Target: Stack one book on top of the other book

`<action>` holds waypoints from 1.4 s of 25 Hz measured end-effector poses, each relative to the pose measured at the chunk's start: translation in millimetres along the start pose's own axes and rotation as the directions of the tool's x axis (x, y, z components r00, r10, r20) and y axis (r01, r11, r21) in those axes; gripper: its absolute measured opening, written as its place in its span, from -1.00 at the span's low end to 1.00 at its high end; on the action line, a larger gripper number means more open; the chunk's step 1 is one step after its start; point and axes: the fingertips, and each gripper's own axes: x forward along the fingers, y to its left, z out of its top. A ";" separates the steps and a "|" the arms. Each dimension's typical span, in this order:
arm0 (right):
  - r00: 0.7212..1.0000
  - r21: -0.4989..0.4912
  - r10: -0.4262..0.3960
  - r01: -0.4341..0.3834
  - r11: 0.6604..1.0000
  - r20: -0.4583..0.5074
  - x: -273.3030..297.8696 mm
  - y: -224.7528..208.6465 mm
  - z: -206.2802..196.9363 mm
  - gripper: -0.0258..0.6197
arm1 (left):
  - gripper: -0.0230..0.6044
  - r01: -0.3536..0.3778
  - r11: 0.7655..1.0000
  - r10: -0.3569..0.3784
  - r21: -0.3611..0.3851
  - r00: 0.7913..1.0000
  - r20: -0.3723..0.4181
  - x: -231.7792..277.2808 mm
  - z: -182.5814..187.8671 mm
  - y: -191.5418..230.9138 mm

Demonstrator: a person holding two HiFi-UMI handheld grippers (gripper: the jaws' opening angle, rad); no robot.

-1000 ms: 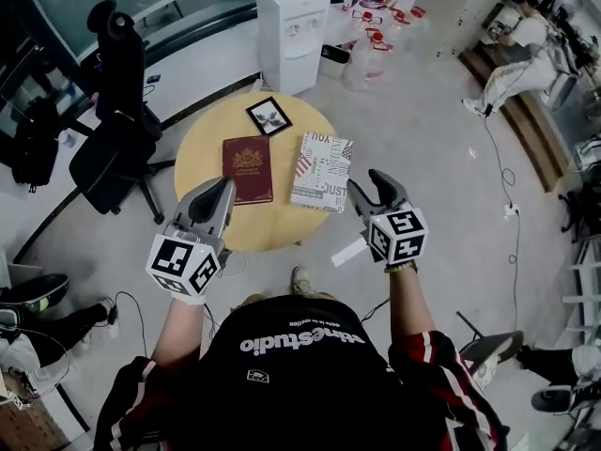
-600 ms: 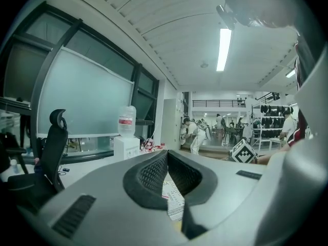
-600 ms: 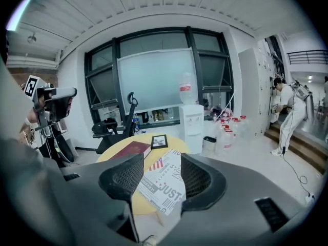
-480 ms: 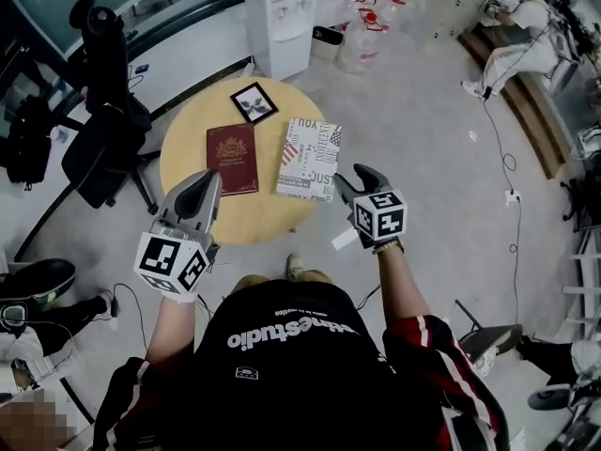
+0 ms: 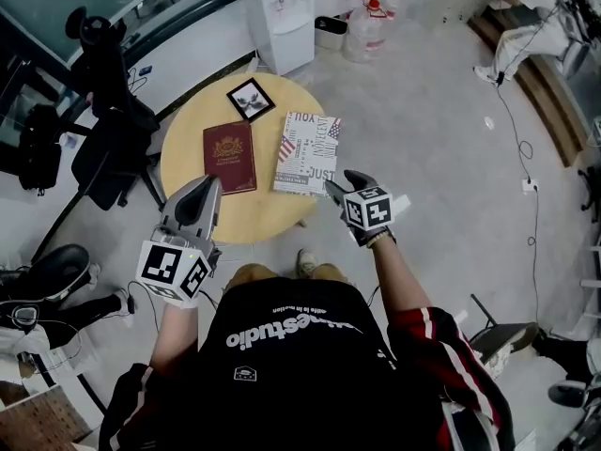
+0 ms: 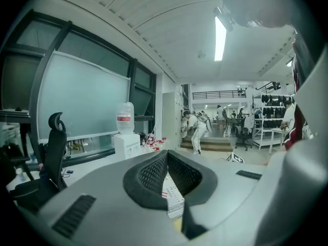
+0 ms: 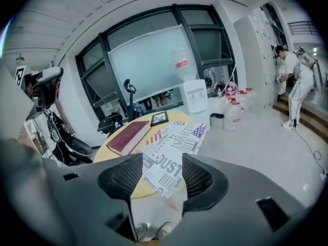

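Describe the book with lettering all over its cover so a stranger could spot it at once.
Find the round yellow table near the white water dispenser. On it lie a framed picture, a dark red book and, rightmost in the head view, the lettered book. Only it has a white cover crowded with black lettering and flag stripes.

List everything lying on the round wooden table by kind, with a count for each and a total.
Books: 2 (maroon book, white printed book)
Picture frames: 1 (picture frame)
Total on the round table: 3
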 end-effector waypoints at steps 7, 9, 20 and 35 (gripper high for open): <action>0.997 0.105 0.058 -0.053 0.993 -0.042 22.4 -13.0 -33.0 -0.12 | -0.87 -0.003 1.000 0.003 0.010 1.000 -0.014 8.9 -3.1 -13.7; 0.995 0.170 0.090 -0.081 0.982 -0.046 30.8 -15.0 -43.7 -0.11 | -0.87 -0.007 1.000 0.007 -0.001 1.000 -0.011 9.2 -3.2 -15.2; 0.969 0.454 0.242 -0.195 0.869 -0.047 64.2 -19.8 -80.3 0.00 | -0.87 -0.025 0.999 0.026 0.033 0.999 -0.030 4.1 -2.0 -14.8; 0.912 0.660 0.409 -0.329 0.675 0.037 86.1 -11.6 -82.3 -0.06 | -0.87 -0.091 0.995 0.093 0.034 0.994 -0.051 1.9 -10.8 2.6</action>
